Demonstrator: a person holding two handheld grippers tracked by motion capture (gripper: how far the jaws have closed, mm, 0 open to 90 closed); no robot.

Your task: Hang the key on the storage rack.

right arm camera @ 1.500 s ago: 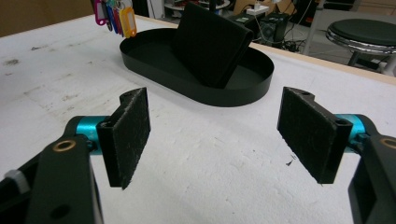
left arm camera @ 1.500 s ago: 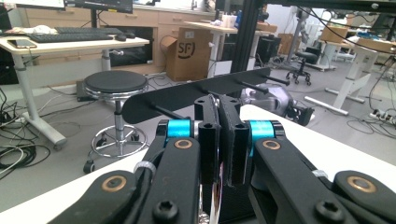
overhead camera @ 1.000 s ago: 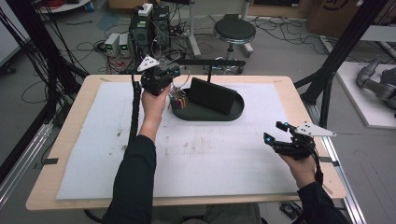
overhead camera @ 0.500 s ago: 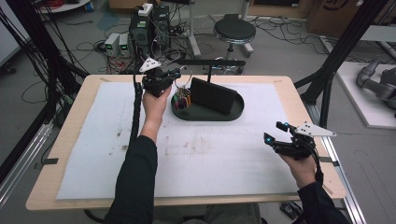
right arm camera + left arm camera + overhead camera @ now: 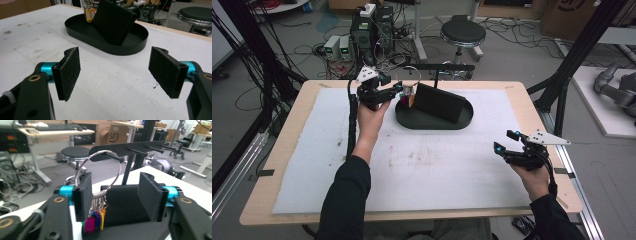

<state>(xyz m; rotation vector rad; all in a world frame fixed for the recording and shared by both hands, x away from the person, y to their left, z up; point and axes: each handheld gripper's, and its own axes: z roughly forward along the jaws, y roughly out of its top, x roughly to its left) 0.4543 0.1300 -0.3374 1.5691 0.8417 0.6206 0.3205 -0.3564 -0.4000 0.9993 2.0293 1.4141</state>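
Observation:
A large metal key ring (image 5: 99, 167) hangs on a peg (image 5: 114, 158) of a black rack (image 5: 130, 147), with coloured tags (image 5: 96, 219) bunched at its bottom. My left gripper (image 5: 115, 195) is open around it; its jaws have just been opening. The ring sits close by the left pad (image 5: 83, 195), and the right pad stands well off it. In the high view the left gripper (image 5: 396, 91) is at the tray's left end by the ring (image 5: 410, 75). My right gripper (image 5: 115, 72) is open and holds nothing; it hovers low over the mat at the right (image 5: 507, 149).
A black oval tray (image 5: 434, 121) sits at the back middle of the white mat (image 5: 412, 165), with a black sloped block (image 5: 439, 102) standing in it. The right gripper view shows the tray (image 5: 135, 47), block (image 5: 113, 21) and a yellow tag (image 5: 89, 13) ahead.
The left gripper's jaws have come apart from the key ring, and the hand has drawn slightly back and left. The ring stays hanging on the peg. The right hand has not moved.

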